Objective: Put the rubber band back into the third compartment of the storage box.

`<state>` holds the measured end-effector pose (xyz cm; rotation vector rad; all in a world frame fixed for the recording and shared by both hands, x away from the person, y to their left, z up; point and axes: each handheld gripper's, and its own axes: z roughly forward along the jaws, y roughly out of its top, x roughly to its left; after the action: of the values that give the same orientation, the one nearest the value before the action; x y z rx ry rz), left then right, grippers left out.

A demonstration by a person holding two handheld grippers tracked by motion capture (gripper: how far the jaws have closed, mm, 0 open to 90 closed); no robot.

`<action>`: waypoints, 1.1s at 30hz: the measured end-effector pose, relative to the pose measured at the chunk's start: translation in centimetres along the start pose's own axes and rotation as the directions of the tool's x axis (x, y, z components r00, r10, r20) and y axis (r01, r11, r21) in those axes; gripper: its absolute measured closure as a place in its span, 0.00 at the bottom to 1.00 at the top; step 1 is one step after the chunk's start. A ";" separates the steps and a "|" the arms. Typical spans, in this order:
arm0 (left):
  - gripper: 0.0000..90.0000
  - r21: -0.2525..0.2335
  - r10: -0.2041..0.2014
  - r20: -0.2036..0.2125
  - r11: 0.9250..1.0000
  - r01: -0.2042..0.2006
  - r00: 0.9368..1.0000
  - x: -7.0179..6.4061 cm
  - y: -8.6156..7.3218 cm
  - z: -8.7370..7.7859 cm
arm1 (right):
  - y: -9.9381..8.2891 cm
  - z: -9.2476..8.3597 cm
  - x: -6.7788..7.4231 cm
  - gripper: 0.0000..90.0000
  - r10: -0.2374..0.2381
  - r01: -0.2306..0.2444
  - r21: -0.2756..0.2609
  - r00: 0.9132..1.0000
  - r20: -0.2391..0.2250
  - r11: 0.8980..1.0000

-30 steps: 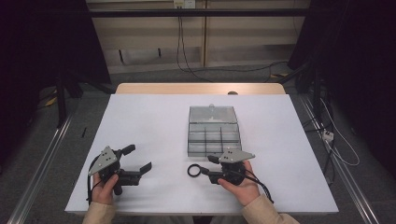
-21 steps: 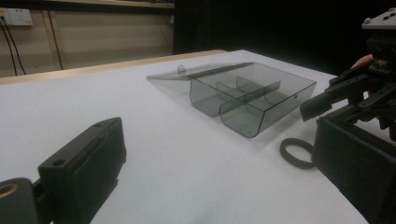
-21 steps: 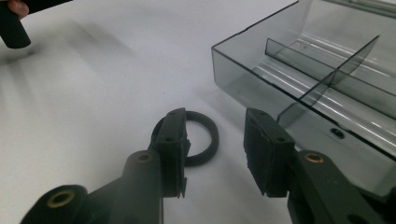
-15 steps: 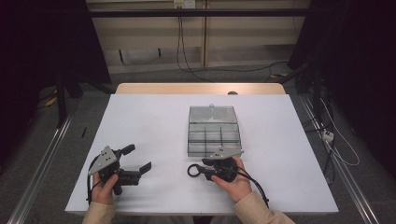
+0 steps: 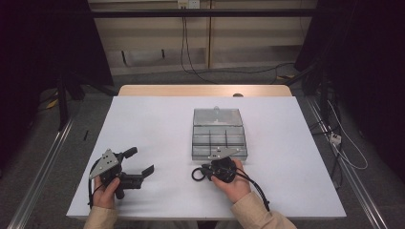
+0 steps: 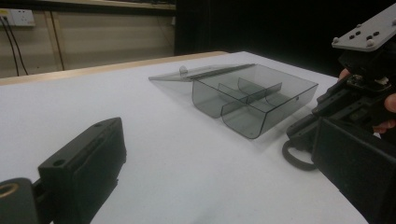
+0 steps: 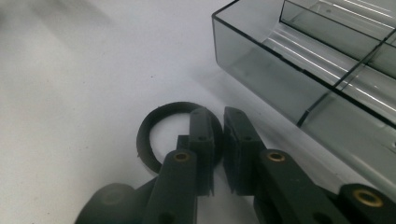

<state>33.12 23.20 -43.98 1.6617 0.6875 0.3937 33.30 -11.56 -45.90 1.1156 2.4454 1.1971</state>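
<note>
— Since the earlier frame my right gripper [image 5: 204,172] has slid a little to the left along the near side of the box, and its jaws have just been closing. What do you read on the ring?

— Black ring [image 7: 161,135], lying flat on the white table [image 5: 157,124]. In the right gripper view one jaw stands inside the loop and the other outside it, so the ring's near rim sits between them. The jaws are nearly together, pinching that rim.

— I agree, I have hold of the ring. Where is it against the box?

— Just beside the near wall of the clear grey compartment box [image 5: 219,138], a little off its near left corner, not touching it as far as I can see. In the high view the ring [image 5: 198,173] pokes out to the left of my right hand [image 5: 234,183].

— And the box?

— Lid [image 6: 201,72] folded open and lying flat on the table behind it, dividers upright inside.

— My left side?

— Left gripper [image 5: 138,164] is well apart from the ring, near the table's front left, held low by my left hand [image 5: 107,188]. Its jaws stand wide apart with nothing between them; the left gripper view looks through that gap at the box and the right gripper [image 6: 345,112].
</note>
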 end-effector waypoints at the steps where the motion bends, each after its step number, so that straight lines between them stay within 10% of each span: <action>1: 0.03 -0.001 0.001 0.000 1.000 -0.001 1.000 0.0 0.0 0.0 | 0.0 -0.1 -0.1 0.97 0.002 -0.002 0.001 1.000 -0.010 1.000; 33: 0.03 -0.004 0.002 0.001 1.000 -0.002 1.000 0.0 0.0 -0.1 | 1.4 -3.0 -1.0 0.98 0.006 -0.009 -0.044 0.998 -0.064 0.999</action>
<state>33.08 23.27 -43.92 1.6582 0.6842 0.3956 33.38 -13.52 -43.00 1.0914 2.4505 1.3014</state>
